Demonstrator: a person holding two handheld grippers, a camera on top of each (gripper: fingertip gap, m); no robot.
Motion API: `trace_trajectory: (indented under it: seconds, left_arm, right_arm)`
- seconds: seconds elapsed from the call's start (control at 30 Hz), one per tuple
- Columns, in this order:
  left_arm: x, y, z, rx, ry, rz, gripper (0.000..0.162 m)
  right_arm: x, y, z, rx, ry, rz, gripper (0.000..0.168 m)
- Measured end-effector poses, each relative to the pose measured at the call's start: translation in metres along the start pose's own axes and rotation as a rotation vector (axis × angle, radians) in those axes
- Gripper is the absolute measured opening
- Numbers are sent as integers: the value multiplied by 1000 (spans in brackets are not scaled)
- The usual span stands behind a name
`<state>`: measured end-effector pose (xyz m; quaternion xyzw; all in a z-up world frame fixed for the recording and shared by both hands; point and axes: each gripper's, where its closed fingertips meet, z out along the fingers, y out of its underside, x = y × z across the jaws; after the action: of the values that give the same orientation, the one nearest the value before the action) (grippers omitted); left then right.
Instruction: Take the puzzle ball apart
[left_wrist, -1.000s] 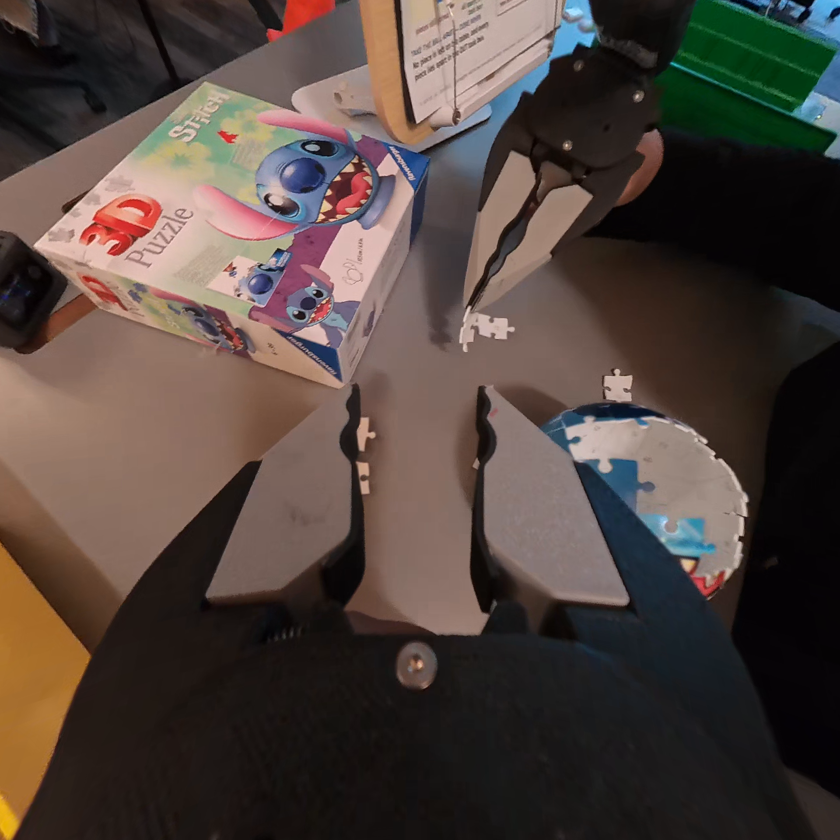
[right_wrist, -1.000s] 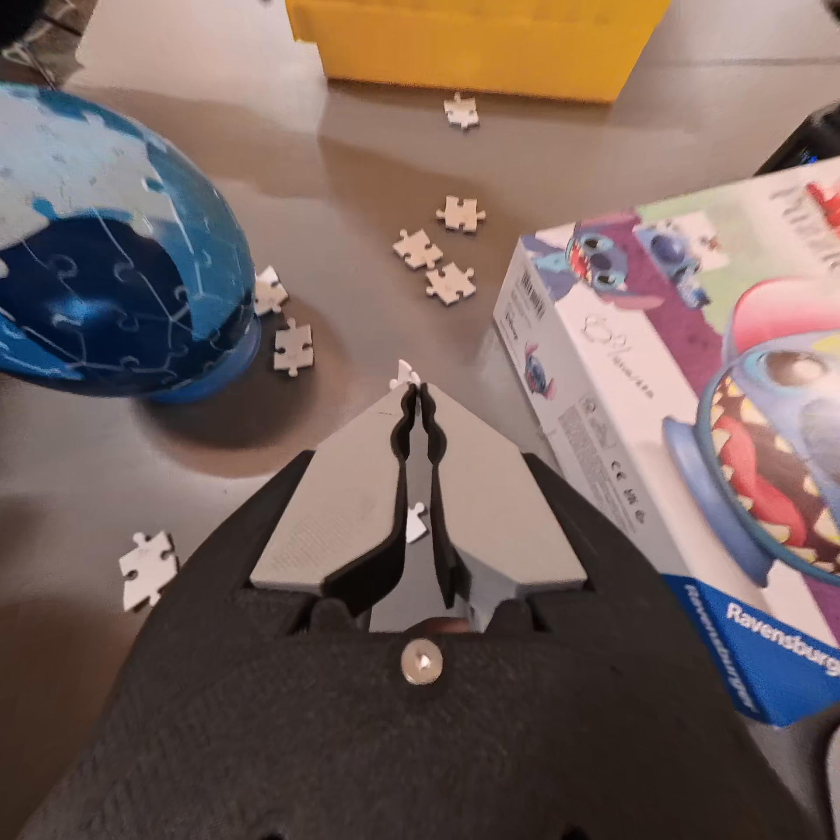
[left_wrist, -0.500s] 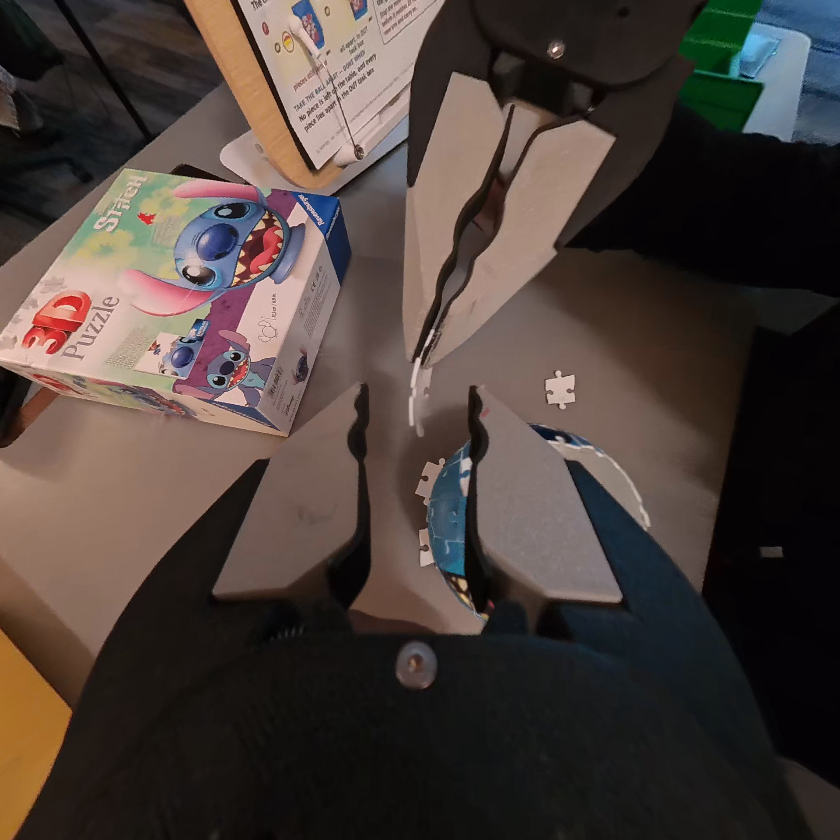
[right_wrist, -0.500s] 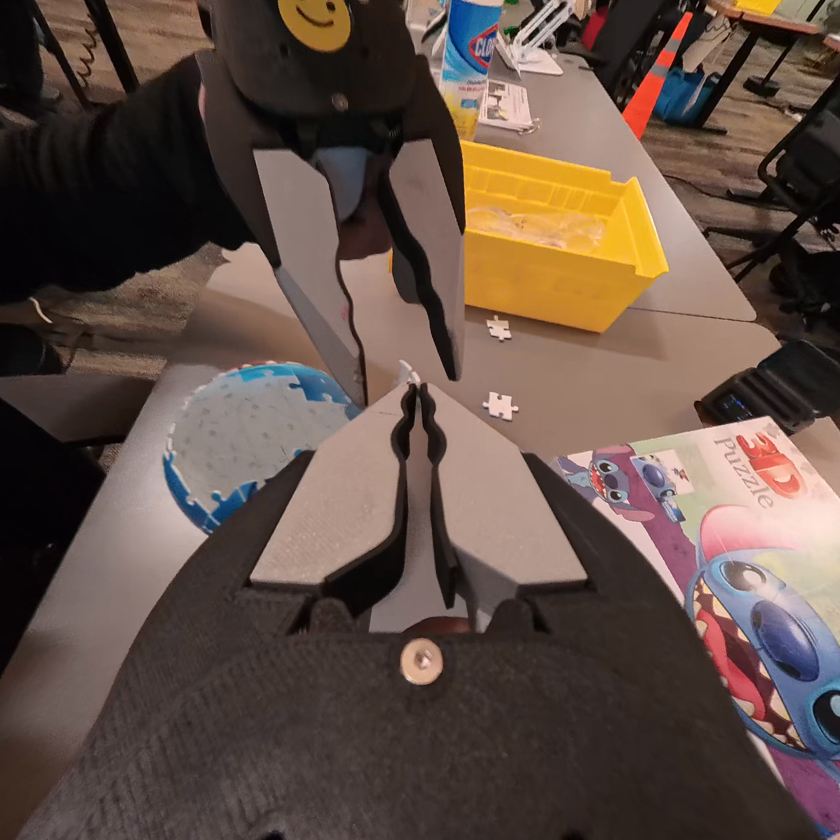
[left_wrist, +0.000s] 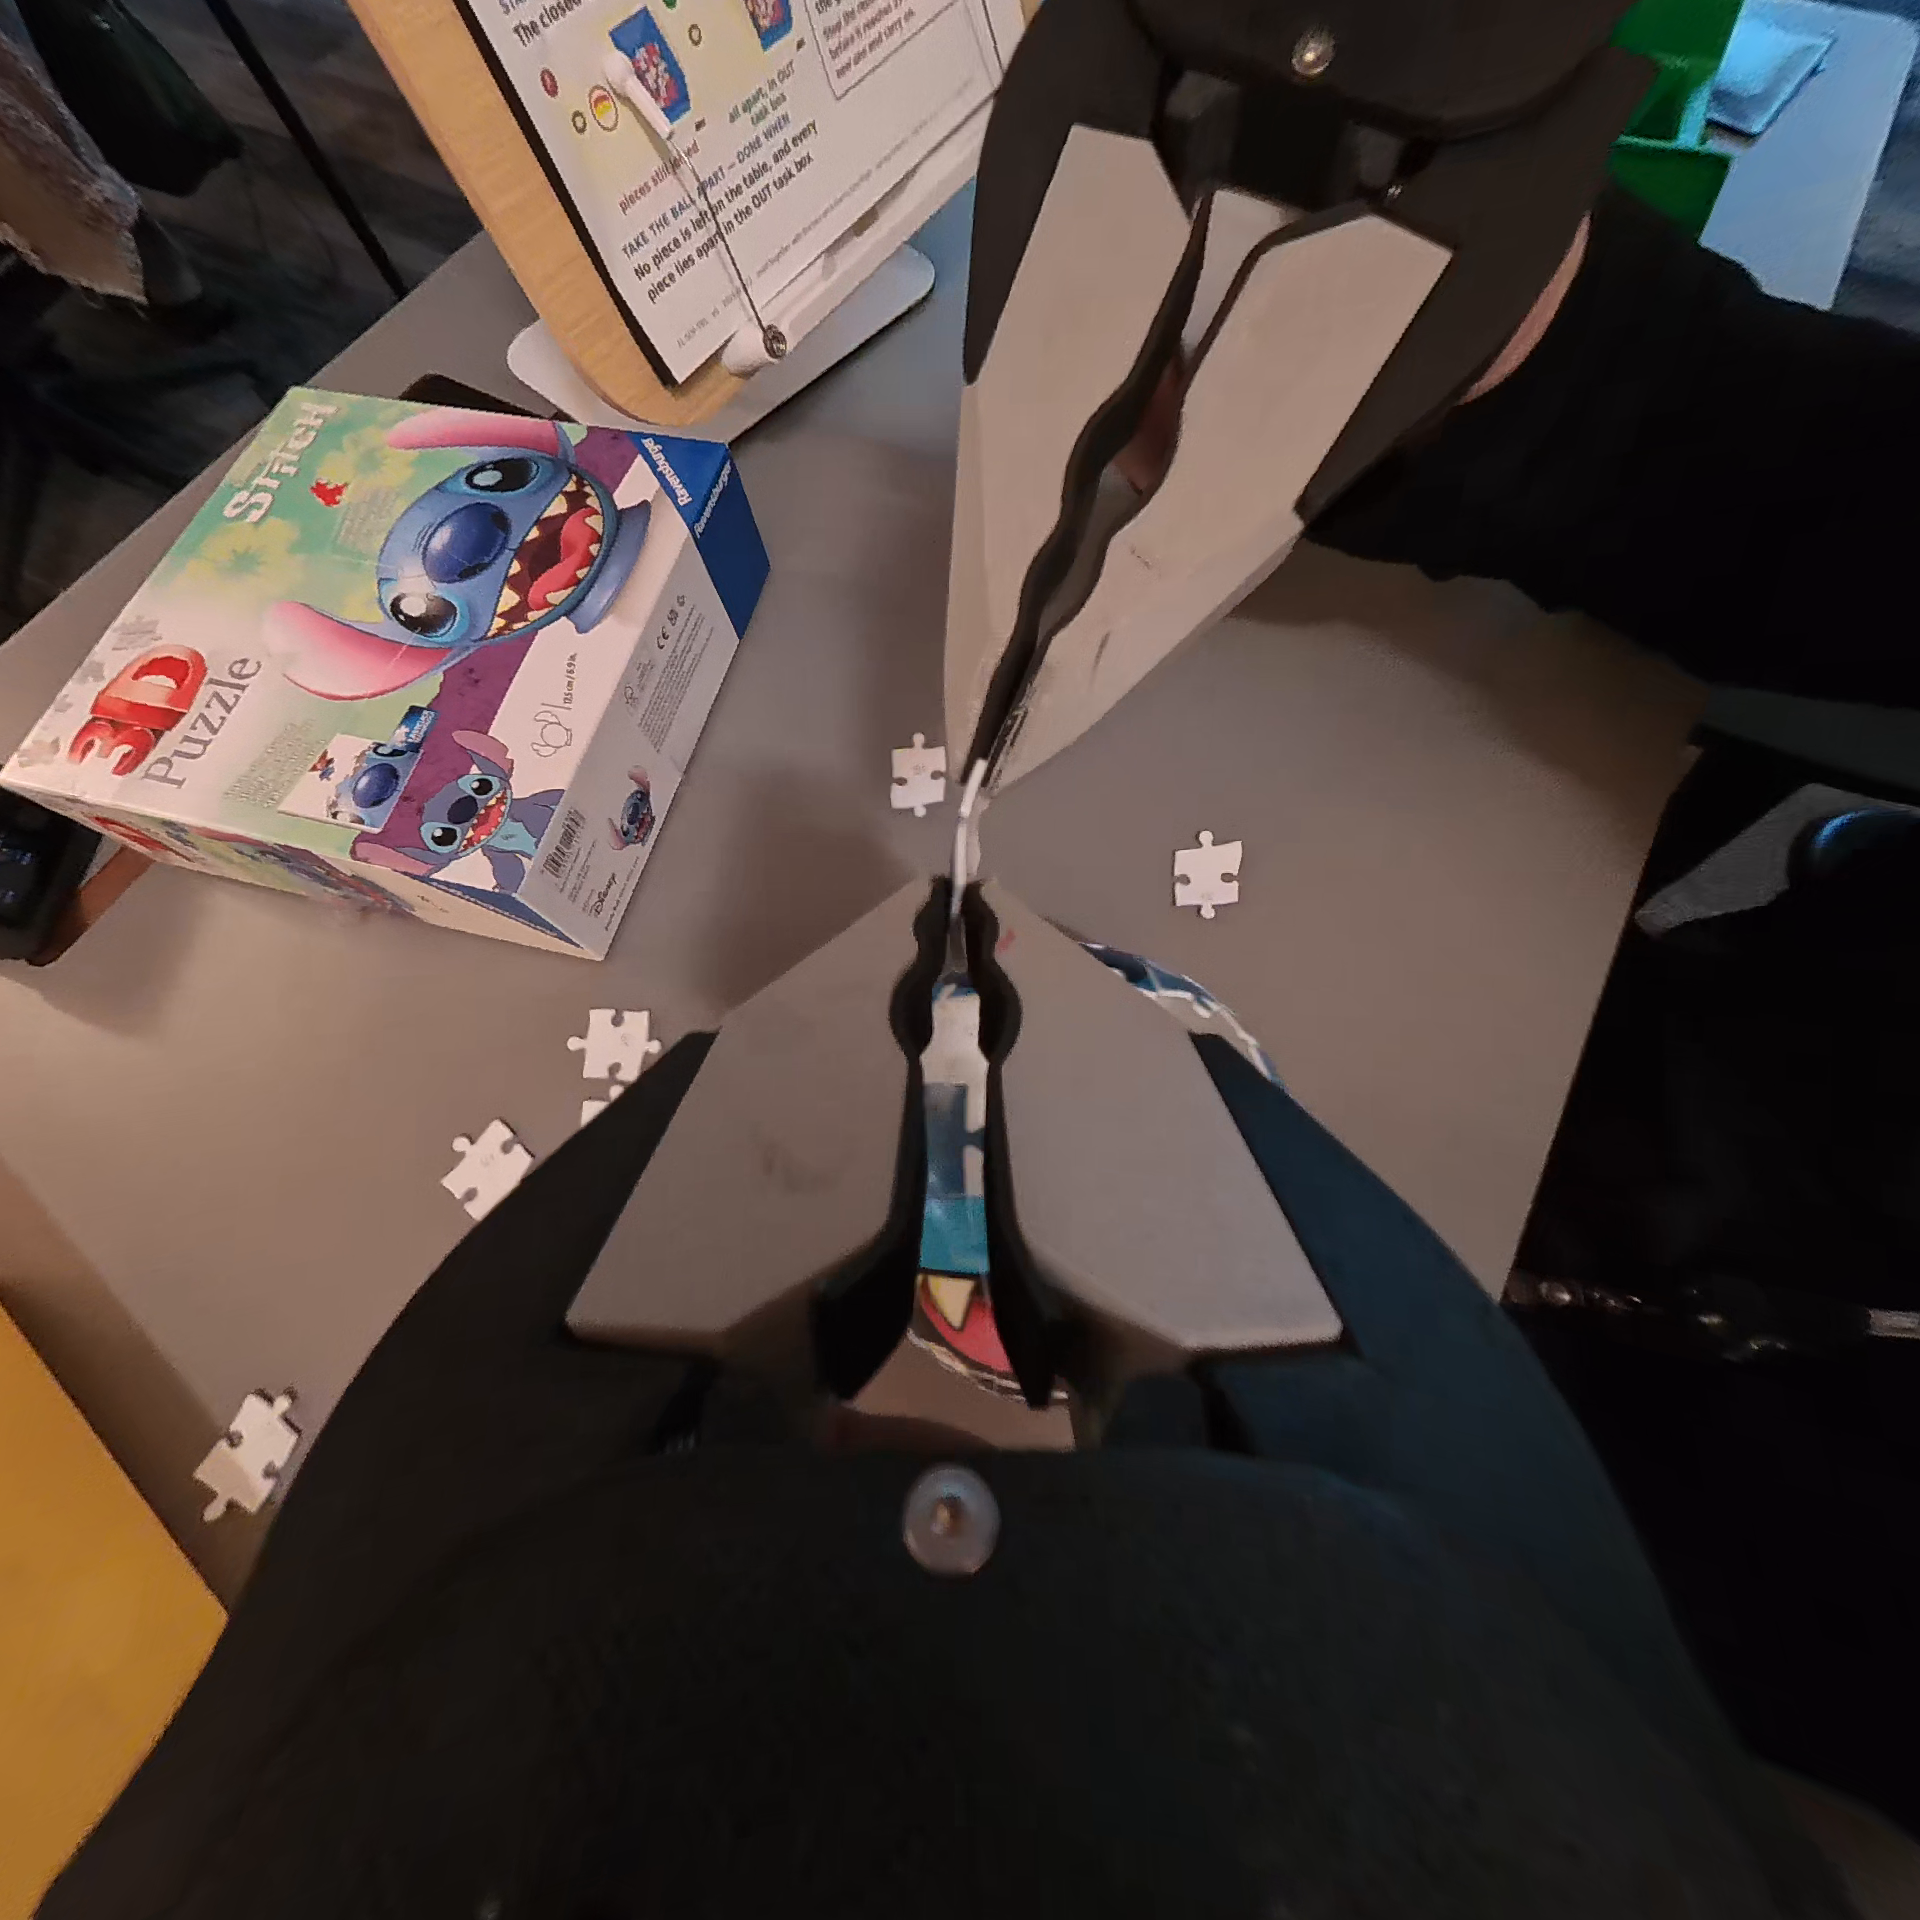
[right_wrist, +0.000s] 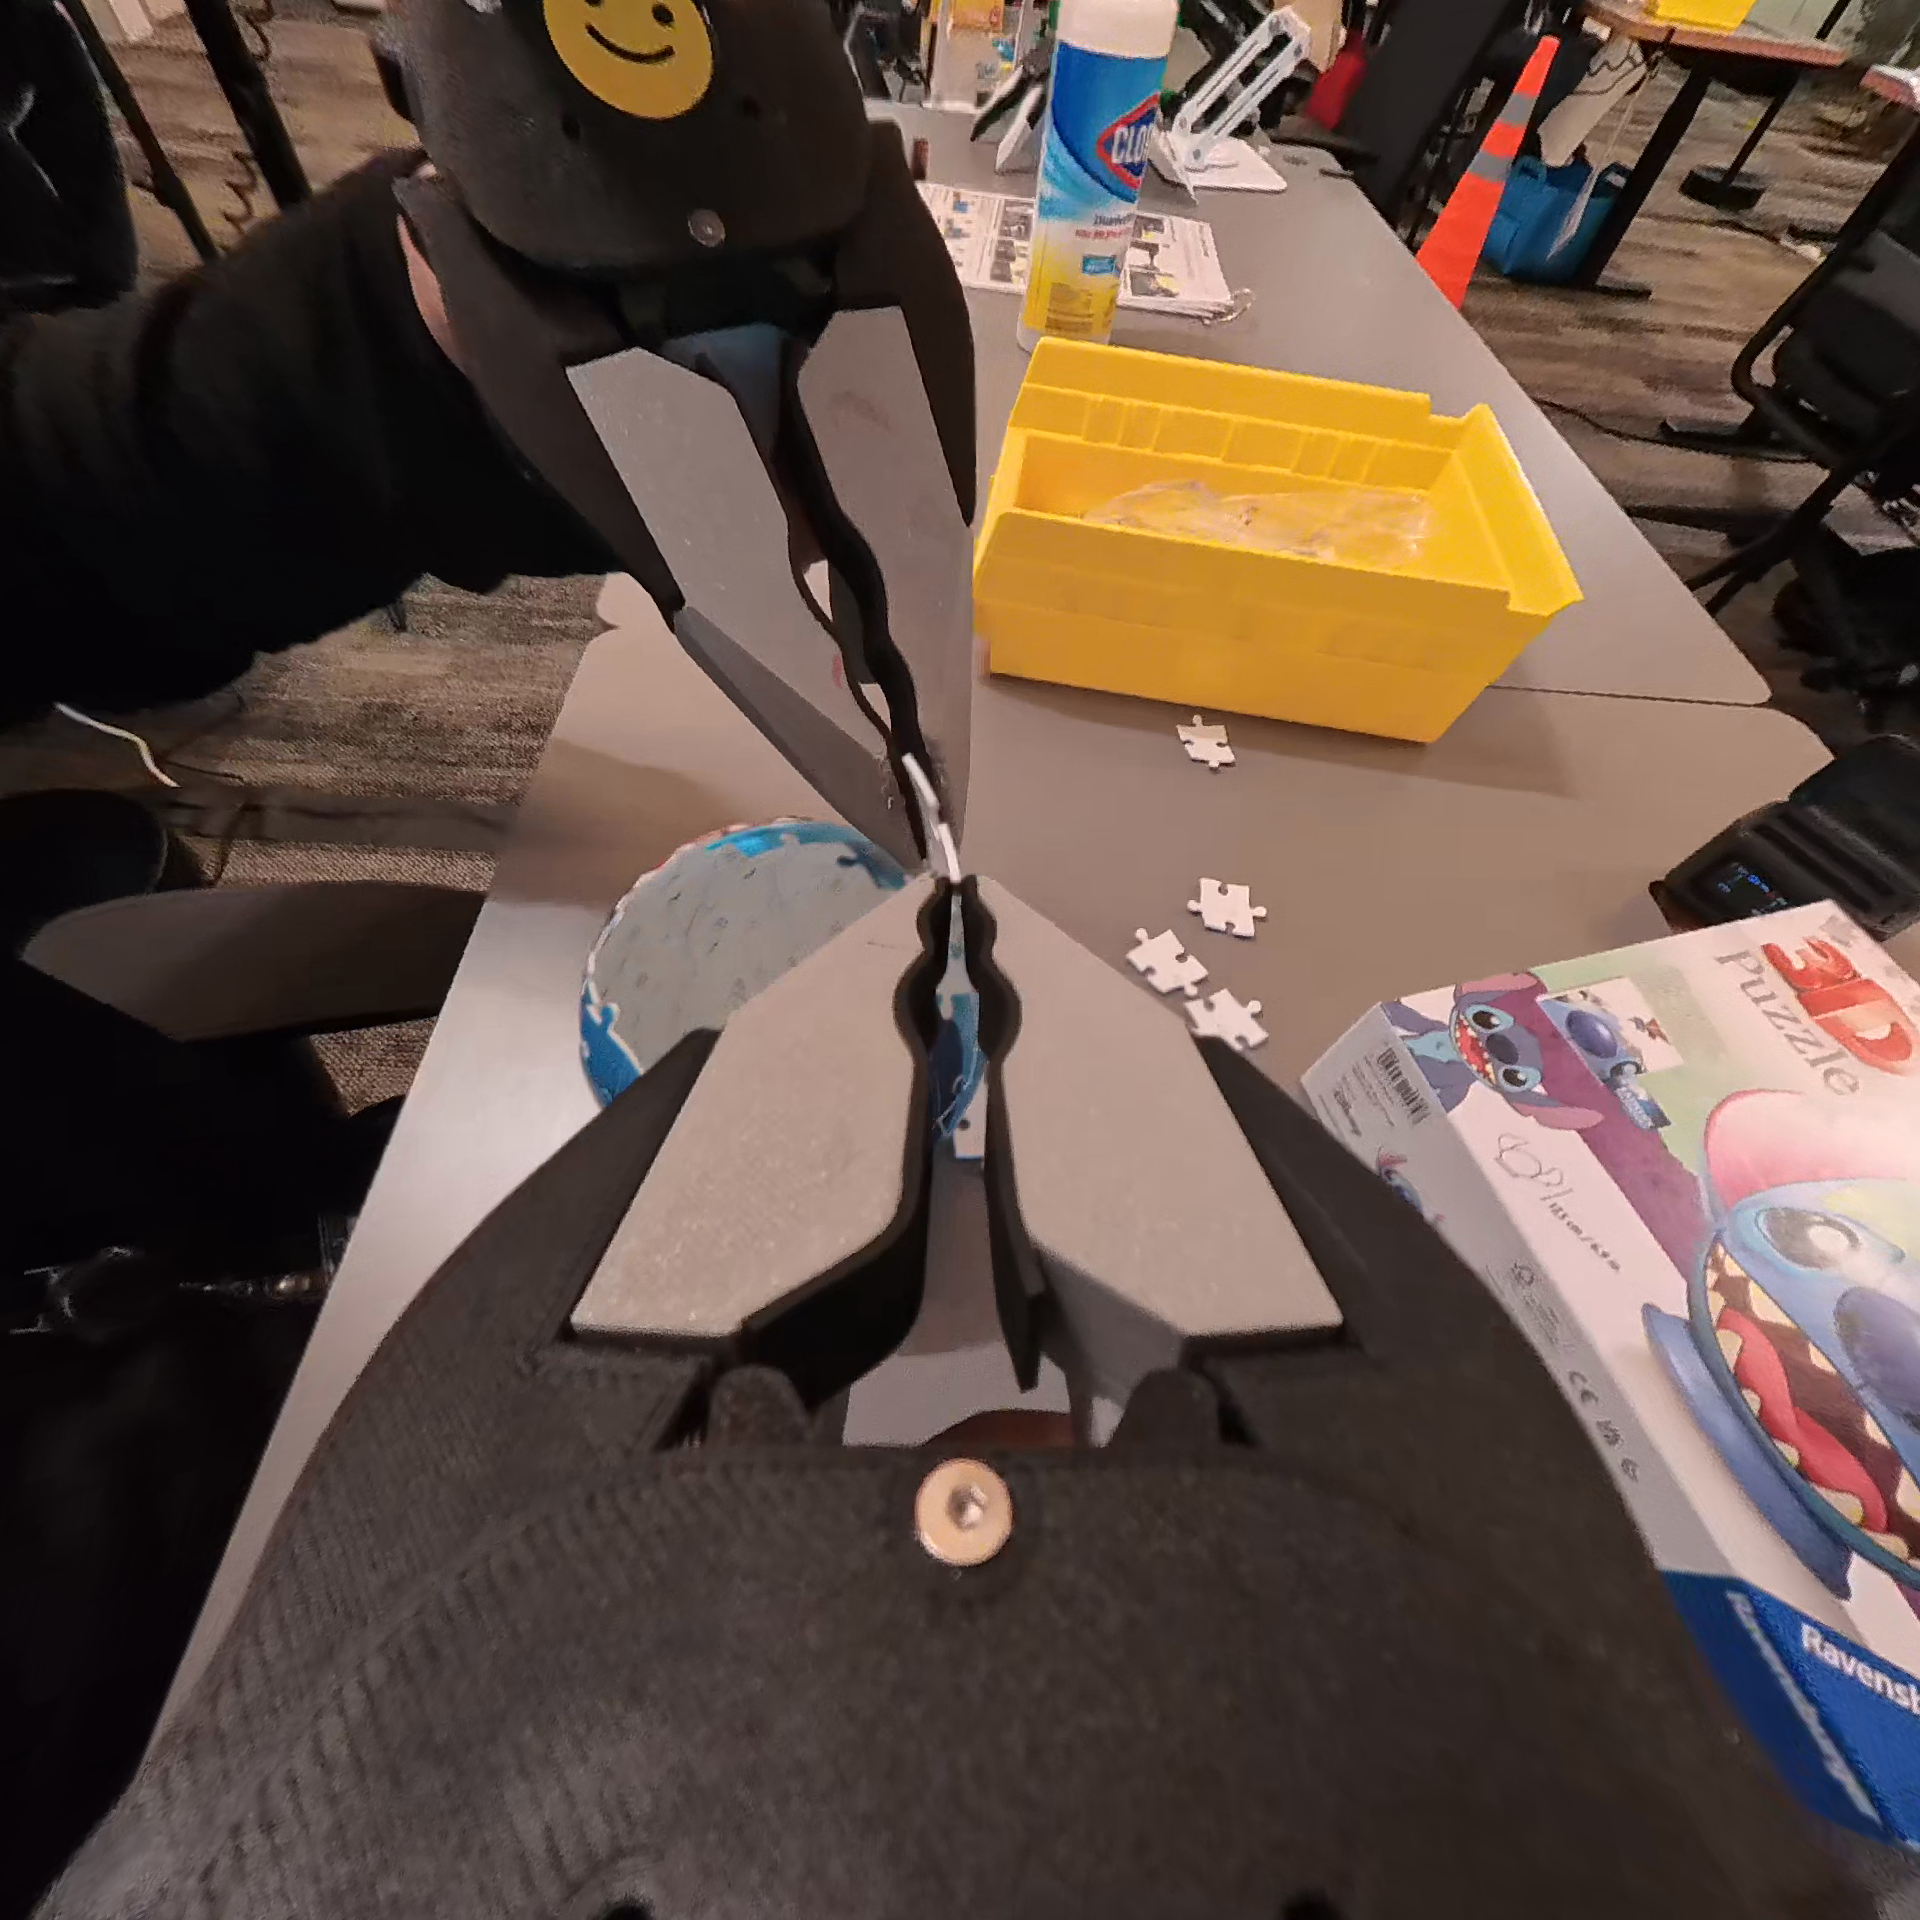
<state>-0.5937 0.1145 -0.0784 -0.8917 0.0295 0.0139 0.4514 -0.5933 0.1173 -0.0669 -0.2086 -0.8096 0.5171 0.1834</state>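
Both grippers pinch one joined strip of white puzzle pieces (left_wrist: 968, 831) at opposite ends, above the half-dismantled puzzle ball (right_wrist: 727, 935) at eight o'clock. Light and thin, probably easily bent; best gripped close to the joint.

Left gripper (left_wrist: 951, 899), right gripper (right_wrist: 956, 894): jaws nearly closed on the strip.
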Motion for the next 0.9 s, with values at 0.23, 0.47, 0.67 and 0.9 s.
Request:
trace_trajectory:
  seconds: [0.23,0.47,0.67,0.9]
  left_arm:
    - [16,-2,5,-41,-11,18,0]
    - [19,-8,9,-30,-8,6,3]
    - [11,-14,-1,25,-7,-42,27]
    - [-3,-2,-40,147,-97,-121,34]
  right_arm:
    - [-12,7,-11,-11,-9,-12,0]
    - [-11,9,-17,-8,-23,2,0]
    - [-4,17,-14,-39,-9,7,0]
    - [10,29,-13,-73,38,15,0]
